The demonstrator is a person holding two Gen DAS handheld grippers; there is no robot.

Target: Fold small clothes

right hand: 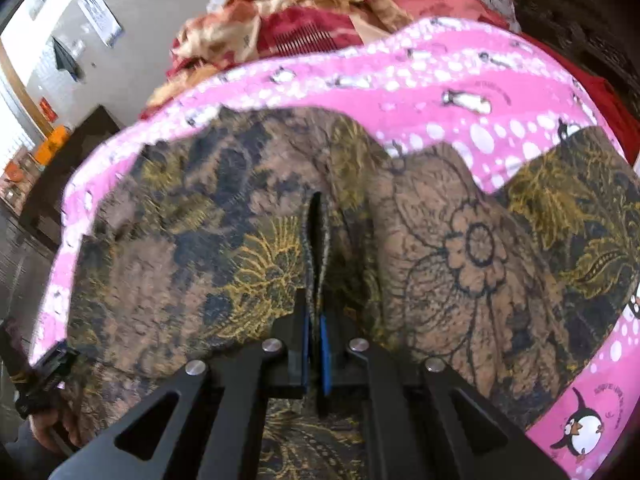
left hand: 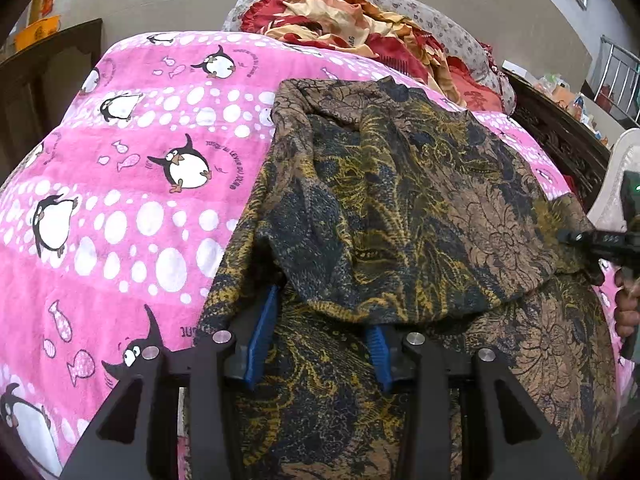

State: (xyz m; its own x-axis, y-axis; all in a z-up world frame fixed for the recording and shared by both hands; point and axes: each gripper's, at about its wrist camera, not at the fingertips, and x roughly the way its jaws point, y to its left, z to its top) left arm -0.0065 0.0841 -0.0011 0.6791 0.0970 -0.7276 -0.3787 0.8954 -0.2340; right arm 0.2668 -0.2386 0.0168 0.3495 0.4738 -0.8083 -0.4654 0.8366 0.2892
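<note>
A brown, navy and yellow floral garment (left hand: 400, 200) (right hand: 460, 248) lies on a pink penguin blanket (left hand: 120, 208) (right hand: 440, 80), partly folded over itself. My left gripper (left hand: 320, 300) sits at its near edge. The blue pads (left hand: 260, 340) stand a little apart on a thick fold, and a flap of cloth hides the tips. My right gripper (right hand: 316, 216) is shut on a thin raised fold in the middle of the garment. That gripper also shows at the right edge of the left wrist view (left hand: 600, 240), held by a hand (left hand: 626, 304).
A heap of red and cream bedding (left hand: 352, 28) (right hand: 288, 20) lies beyond the blanket. A dark carved bed frame (left hand: 560, 140) runs along the right. A dark wooden cabinet (left hand: 48, 72) stands at the left, and a white plastic piece (left hand: 616, 176) at the far right.
</note>
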